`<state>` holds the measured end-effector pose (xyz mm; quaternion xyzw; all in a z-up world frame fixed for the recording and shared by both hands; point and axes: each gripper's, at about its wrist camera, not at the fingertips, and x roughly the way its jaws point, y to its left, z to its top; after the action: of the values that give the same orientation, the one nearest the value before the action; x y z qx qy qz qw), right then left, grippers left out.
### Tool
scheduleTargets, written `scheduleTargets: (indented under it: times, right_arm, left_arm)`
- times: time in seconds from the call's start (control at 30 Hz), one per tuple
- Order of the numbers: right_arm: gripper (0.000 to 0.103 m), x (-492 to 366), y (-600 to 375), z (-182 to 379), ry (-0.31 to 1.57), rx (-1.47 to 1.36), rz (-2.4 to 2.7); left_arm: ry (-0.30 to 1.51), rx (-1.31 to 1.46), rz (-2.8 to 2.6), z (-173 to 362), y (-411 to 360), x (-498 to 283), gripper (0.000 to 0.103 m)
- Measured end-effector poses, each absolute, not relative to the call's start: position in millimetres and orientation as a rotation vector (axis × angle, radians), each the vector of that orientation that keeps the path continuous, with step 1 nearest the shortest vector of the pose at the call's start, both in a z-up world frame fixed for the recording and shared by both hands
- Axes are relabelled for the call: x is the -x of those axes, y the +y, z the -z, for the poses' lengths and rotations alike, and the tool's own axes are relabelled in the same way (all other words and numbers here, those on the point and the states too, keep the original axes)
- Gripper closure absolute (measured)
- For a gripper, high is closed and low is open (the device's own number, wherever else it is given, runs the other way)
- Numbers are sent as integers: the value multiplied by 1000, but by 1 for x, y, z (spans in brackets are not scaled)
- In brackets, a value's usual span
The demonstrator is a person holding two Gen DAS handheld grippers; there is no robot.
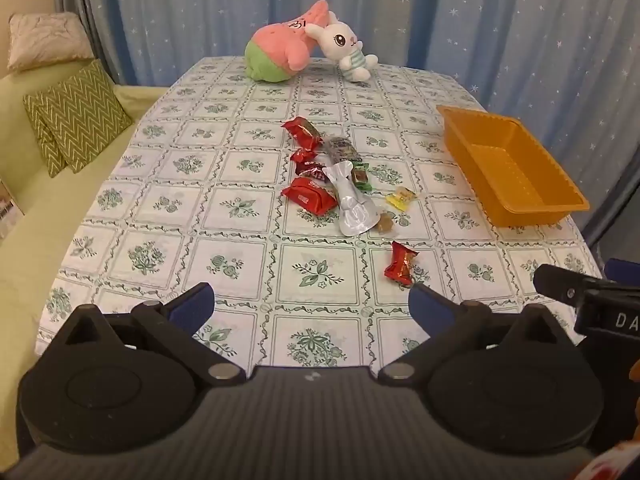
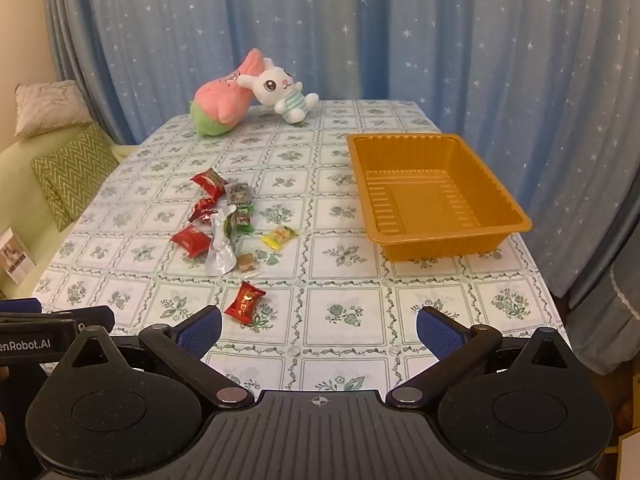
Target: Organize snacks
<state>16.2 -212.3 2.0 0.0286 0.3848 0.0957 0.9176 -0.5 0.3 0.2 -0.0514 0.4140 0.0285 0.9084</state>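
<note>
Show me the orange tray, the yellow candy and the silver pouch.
orange tray (image 2: 440, 200), right wrist view, bare ribbed floor.
yellow candy (image 2: 280, 237), right wrist view, middle of wrapper.
silver pouch (image 1: 354, 204), left wrist view, wide lower body.

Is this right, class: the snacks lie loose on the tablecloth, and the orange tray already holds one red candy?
Not quite. The snacks do lie loose on the tablecloth, but the orange tray holds nothing; the right wrist view shows its bare floor.

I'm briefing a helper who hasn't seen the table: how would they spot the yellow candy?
Start at the orange tray on the floral tablecloth, then look left to the snack pile. The yellow candy lies on the pile's tray-side edge, apart from the rest, and is the only yellow wrapper among red, green and silver ones.
</note>
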Motion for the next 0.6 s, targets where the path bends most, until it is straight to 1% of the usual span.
scheduleTargets:
  times: [0.17,0.6]
  right_arm:
    - [0,-16,-212,-2,793,-49,-203]
    - [0,-15,-211,-1,800,-51,-192]
  left_arm:
    - [807,85,-73,-5,2,7,0]
    - [827,90,-73,-5,0,4,1]
